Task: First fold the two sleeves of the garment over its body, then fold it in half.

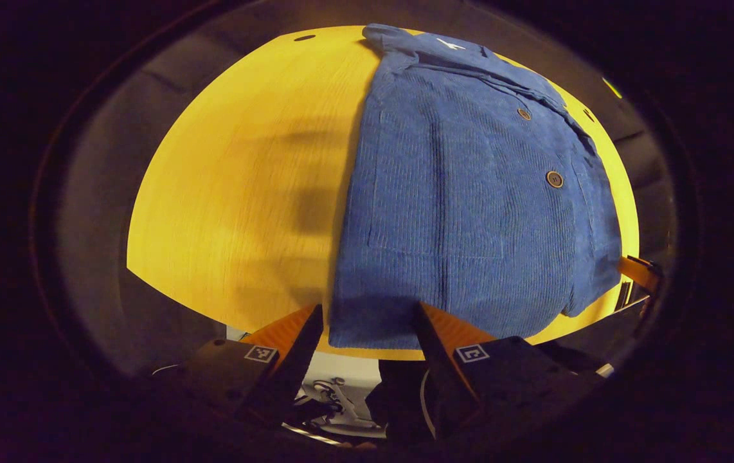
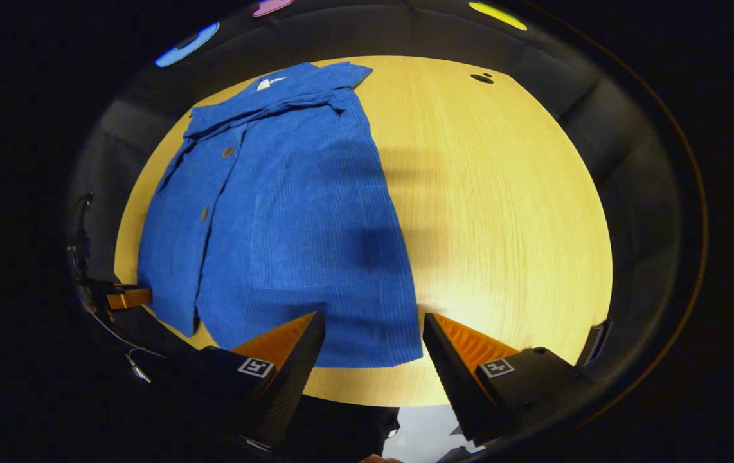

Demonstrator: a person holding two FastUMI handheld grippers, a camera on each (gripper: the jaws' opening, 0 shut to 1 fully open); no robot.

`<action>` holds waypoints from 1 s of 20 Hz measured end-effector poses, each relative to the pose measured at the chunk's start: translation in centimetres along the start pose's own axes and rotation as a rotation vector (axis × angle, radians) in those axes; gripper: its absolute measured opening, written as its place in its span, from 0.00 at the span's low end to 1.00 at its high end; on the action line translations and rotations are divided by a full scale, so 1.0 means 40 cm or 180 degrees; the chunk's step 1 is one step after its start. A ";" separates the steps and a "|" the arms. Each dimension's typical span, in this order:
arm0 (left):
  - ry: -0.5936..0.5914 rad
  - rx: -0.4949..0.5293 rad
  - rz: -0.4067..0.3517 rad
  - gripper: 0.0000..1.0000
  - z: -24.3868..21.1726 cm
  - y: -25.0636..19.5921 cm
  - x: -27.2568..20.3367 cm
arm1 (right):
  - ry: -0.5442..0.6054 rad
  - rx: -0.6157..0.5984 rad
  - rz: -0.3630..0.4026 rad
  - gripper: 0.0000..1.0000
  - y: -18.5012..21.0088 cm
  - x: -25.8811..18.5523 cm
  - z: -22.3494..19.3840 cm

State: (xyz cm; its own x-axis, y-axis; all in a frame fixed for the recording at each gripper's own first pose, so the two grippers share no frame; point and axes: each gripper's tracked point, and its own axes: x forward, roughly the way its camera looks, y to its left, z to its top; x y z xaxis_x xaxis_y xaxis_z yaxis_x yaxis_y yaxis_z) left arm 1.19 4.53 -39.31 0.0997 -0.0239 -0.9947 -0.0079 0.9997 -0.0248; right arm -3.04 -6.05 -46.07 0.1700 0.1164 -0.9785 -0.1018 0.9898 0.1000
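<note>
A blue corduroy shirt [image 1: 470, 206] lies flat on the yellow wooden table [image 1: 232, 193], collar at the far end and hem toward me, its sides folded in to a long rectangle. My left gripper [image 1: 368, 308] is open, its fingers astride the hem's near left corner. In the right gripper view the shirt [image 2: 290, 218] lies left of centre. My right gripper [image 2: 373, 316] is open over the hem's near right corner. Neither gripper's fingers press on the cloth. The left gripper [image 2: 126, 297] shows at the far left there, and the right gripper [image 1: 640, 273] at the right edge of the left gripper view.
Bare table [image 2: 502, 212] stretches to the right of the shirt in the right gripper view, with a small dark hole [image 2: 483, 78] near its far edge. The table's near edge runs just under both grippers. The dark booth wall surrounds the table.
</note>
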 end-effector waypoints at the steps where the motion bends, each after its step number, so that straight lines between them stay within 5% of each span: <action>1: 0.0022 -0.0007 -0.0005 0.83 0.000 0.000 0.000 | 0.0076 -0.0006 -0.0028 0.99 -0.005 0.009 -0.011; 6: 0.0057 -0.0067 -0.0024 0.81 -0.004 -0.019 0.004 | 0.0192 0.0003 -0.0019 0.98 0.016 0.035 -0.044; 8: -0.0039 -0.0014 -0.0086 0.65 0.002 -0.045 0.002 | 0.0220 0.0112 0.0040 0.79 0.035 0.038 -0.044; 11: -0.0208 0.0100 -0.0182 0.14 0.010 -0.058 -0.001 | 0.0238 0.0198 0.0105 0.11 0.051 0.035 -0.041; 13: -0.0190 -0.0141 -0.0452 0.01 0.006 -0.073 0.004 | 0.0130 0.0327 0.0162 0.05 0.059 0.040 -0.030; 15: -0.0164 -0.0351 -0.0777 0.01 0.004 -0.093 -0.017 | 0.0023 0.0417 0.0217 0.05 0.067 0.020 -0.018; 20: -0.0466 -0.0208 -0.1267 0.01 0.049 -0.160 -0.146 | -0.0276 0.0469 0.0465 0.05 0.131 -0.103 0.071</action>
State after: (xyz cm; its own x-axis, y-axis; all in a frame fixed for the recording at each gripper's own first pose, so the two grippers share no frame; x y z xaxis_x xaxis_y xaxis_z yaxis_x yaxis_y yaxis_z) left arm 2.61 -1.69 -33.15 0.2477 -0.4013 -0.8818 -0.0029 0.9099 -0.4149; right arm -1.49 -1.11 -40.99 0.2482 0.2598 -0.9332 0.0117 0.9625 0.2711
